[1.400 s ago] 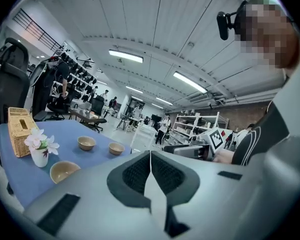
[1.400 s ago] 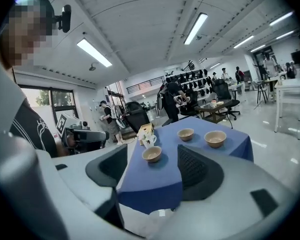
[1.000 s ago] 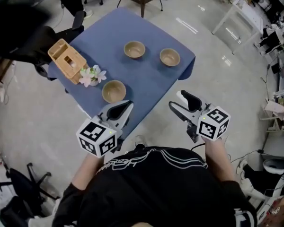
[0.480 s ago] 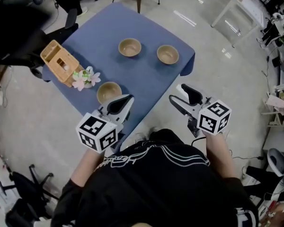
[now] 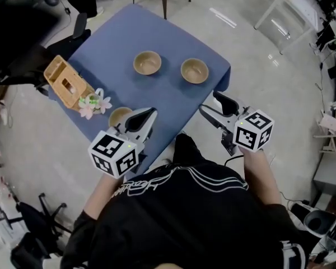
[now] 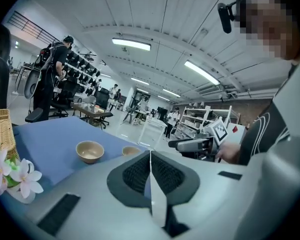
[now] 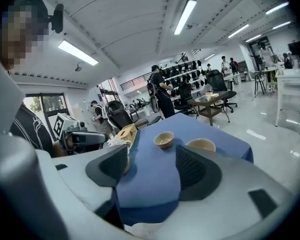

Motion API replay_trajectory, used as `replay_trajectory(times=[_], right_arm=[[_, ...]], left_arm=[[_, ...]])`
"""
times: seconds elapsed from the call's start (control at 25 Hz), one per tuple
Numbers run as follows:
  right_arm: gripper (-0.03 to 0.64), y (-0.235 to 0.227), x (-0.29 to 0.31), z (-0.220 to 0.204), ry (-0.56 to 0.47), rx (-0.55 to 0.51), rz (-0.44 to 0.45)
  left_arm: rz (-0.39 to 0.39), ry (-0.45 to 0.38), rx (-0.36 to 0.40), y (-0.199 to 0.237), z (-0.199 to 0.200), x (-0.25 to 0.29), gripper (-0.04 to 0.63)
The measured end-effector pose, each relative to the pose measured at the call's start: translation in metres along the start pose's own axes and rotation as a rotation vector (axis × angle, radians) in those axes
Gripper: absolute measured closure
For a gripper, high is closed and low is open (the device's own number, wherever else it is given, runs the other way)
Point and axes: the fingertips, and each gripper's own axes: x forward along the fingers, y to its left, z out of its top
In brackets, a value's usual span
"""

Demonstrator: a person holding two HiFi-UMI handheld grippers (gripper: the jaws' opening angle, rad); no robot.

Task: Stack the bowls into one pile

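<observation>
Blue cloth (image 5: 173,102) drapes the square table, smooth and matte. Three round tan bowls sit apart on it. The far bowl (image 5: 147,63) and the right bowl (image 5: 194,70) lie side by side, and the near bowl (image 5: 119,116) is half covered in the head view by the left gripper (image 5: 147,115). A woven basket (image 5: 66,81) and pale pink-white flowers (image 5: 92,100) just beside it stand by the table's left edge. The left gripper's ribbed black pads are pressed together on nothing. The right gripper (image 5: 209,102) hovers off the near corner, jaws spread wide and empty. In the right gripper view, one of its jaws masks most of the near bowl.
</observation>
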Motion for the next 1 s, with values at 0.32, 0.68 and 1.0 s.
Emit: replay_trajectory(times=[0.32,0.68,1.0], right_arm=[[0.304,-0.052,0.028,0.023,0.036,0.015,0.028],[0.304,-0.105,0.051,0.038,0.089,-0.007,0.027],[0.305,-0.145,0.074,0.025,0.168,-0.001,0.021]], left_arm=[[0.075,0.006,-0.04,0.033,0.023,0.035,0.568],[0.128,0.021,-0.058,0.058,0.035,0.068,0.568],[0.171,0.032,-0.085,0.074,0.037,0.086,0.568]])
